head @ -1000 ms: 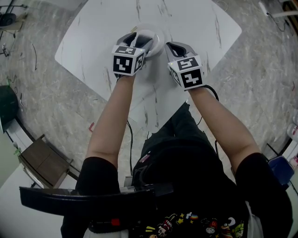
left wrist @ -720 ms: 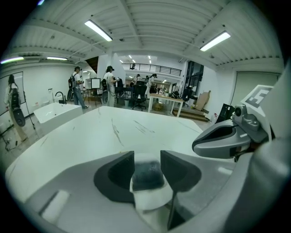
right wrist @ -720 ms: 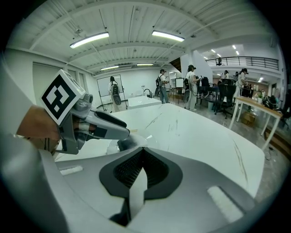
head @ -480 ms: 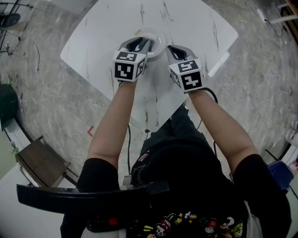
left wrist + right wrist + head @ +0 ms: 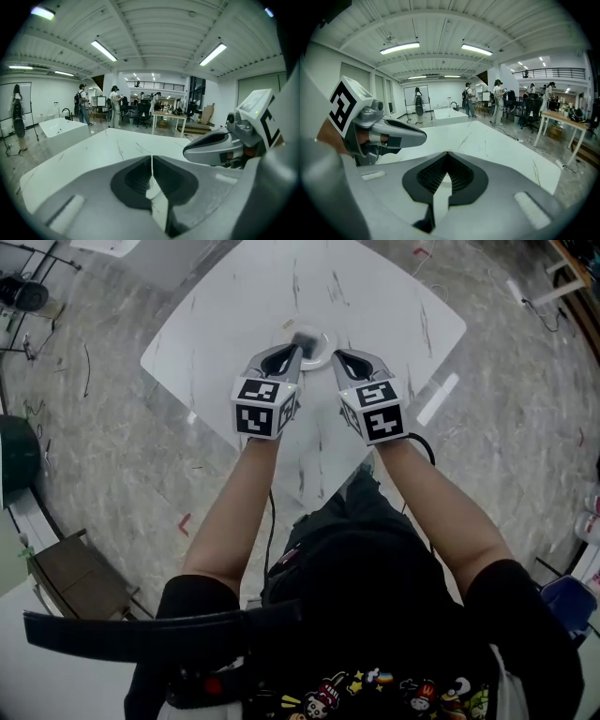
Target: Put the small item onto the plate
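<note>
The left gripper, grey plastic with a black and white marker cube, has its two fingers pressed together at the tips. Only a thin line shows between them, and nothing sits in it. Lower down, a small gap between the fingers shows the white table with thin grey lines.

The right gripper looks the same. Its fingers meet at the tips too, and nothing is between them.

From the head view, both grippers are held side by side over the table, and their finger tips lean in toward each other. Just in front of both sets of tips is the small round white plate.

A small grey item shows right past the tips of the left fingers, over the plate. It is blurry. I cannot tell if it lies flat on the plate or if the left tips touch it. It is a little to the left of the right fingers.

A tiny pale bit lies on the table just past the plate, farther from the fingers.
</note>
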The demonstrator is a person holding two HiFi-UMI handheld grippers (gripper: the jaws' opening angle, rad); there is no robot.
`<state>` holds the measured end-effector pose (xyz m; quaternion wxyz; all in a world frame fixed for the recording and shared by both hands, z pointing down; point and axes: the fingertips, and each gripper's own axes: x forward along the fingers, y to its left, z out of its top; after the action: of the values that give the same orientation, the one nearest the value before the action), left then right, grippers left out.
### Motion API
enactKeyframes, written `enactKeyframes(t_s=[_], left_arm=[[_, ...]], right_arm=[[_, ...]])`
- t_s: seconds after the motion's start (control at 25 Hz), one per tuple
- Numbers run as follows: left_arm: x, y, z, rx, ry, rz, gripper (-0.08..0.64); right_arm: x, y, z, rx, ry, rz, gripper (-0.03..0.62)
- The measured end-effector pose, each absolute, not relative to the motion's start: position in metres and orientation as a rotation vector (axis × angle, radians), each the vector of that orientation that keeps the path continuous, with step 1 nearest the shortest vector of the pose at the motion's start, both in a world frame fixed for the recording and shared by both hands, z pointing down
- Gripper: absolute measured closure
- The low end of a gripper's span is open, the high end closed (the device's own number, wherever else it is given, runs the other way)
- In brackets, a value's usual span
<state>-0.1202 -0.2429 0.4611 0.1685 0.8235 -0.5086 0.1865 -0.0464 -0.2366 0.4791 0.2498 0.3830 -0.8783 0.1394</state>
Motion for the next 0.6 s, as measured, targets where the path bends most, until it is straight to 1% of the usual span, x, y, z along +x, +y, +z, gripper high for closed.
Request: enactKeyframes(t_s=[0.36,0.6], left_arm=[[-0.115,-0.190,0.397,2.425,-1.478,0.375,0.555],[-0.130,-0.164,0.367,2.428,-1.521,0.244,0.557]], right_arm=[[-0.052,-0.198,0.439,1.074,-2.437,0.314,0.569],[-0.055,-0.174,0.404,1.108,-2.493,0.257,0.572]])
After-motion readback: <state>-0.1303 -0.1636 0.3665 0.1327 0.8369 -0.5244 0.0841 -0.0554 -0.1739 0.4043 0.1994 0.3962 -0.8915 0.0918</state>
